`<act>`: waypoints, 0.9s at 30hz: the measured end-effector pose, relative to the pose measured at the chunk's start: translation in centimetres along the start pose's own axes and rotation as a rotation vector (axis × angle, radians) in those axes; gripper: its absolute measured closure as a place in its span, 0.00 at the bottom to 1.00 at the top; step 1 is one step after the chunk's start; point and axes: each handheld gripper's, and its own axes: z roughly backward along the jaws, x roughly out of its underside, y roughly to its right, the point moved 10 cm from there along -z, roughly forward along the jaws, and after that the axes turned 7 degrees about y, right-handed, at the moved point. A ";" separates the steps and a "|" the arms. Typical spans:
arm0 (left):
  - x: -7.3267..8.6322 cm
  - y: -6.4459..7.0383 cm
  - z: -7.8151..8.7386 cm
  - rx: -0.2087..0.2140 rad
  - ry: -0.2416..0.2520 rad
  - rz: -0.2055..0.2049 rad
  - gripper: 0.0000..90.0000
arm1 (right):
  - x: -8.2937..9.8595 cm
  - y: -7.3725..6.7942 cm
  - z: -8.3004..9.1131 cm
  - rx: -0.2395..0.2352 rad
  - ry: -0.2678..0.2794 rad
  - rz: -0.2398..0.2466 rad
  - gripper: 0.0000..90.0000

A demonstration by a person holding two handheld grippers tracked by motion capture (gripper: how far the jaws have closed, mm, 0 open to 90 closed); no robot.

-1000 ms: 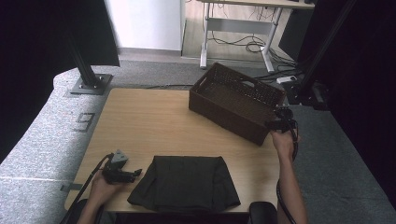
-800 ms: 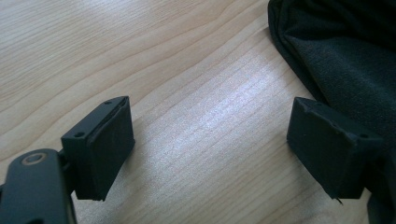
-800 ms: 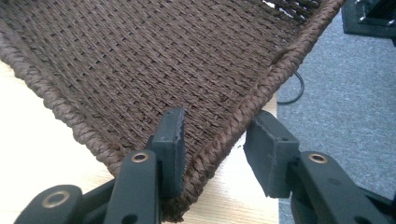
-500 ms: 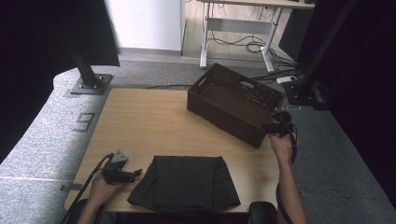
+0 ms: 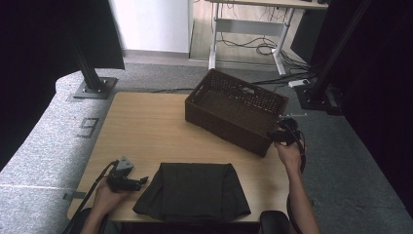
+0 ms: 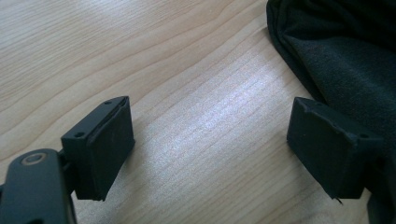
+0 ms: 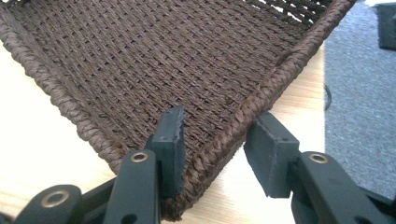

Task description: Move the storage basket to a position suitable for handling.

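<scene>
**So, basket grab half-set, cloth still waiting**

Basically the brown wicker basket (image 5: pixel 236 109) sits tilted across the far right of the table (image 5: pixel 141 131), near corner right at the edge. The right gripper (image 7: pixel 215 140) straddles that corner's rim, one jaw inside, one outside with a gap showing, so not clamped yet. The folded black cloth (image 5: pixel 192 190) lies flat at the near edge, not in the basket. The left gripper (image 6: pixel 210 144) rests just beside it, jaws wide apart and empty. I'd say early days. Plenty of bare wood between cloth and basket for moving.
</scene>
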 end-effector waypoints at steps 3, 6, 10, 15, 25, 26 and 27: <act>0.0 0.0 0.0 0.000 0.000 -0.001 0.17 | 0.0 -0.9 0.0 -0.020 -0.006 0.023 0.63; 0.0 0.0 0.0 0.000 0.000 -0.001 0.17 | 0.0 -1.5 -0.1 -0.032 -0.007 0.034 0.64; 0.0 0.0 0.0 0.000 0.000 -0.001 0.17 | 0.0 -2.7 -0.2 -0.056 -0.007 0.055 0.64; 0.0 0.0 0.0 0.000 0.000 -0.001 0.17 | 0.0 -3.9 -0.2 -0.084 -0.005 0.076 0.64; 0.0 0.0 0.0 0.000 0.000 -0.001 0.17 | 0.2 -7.2 -0.2 -0.140 -0.006 0.125 0.64; 0.0 0.0 0.0 0.000 -0.001 -0.002 0.17 | 0.3 -7.7 -0.2 -0.147 -0.006 0.133 0.64; 0.0 0.0 0.0 0.000 0.000 -0.001 0.17 | 0.3 -8.0 -0.2 -0.152 -0.006 0.139 0.64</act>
